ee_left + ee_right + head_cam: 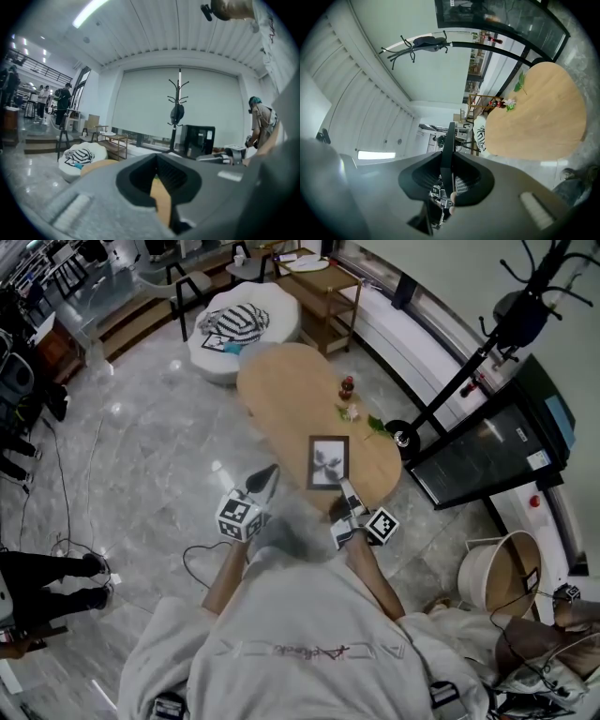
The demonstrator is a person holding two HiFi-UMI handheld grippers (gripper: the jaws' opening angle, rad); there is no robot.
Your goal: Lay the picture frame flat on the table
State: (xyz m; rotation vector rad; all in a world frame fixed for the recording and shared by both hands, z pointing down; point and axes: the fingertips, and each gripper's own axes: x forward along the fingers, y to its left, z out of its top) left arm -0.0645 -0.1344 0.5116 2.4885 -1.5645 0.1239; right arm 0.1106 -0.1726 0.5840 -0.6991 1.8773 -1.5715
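Dark picture frame (328, 463), long axis pointing away, pinched by right gripper (347, 495); left gripper (265, 480) narrowly parted.

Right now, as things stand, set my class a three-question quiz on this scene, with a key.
1. True or false: the left gripper grips the picture frame.
2. The top of the wooden table is: A square; B a rounded oval; C triangular.
3. In the right gripper view, what sits between the jaws of the right gripper?
Key: 1 false; 2 B; 3 the picture frame, seen edge-on and clamped.
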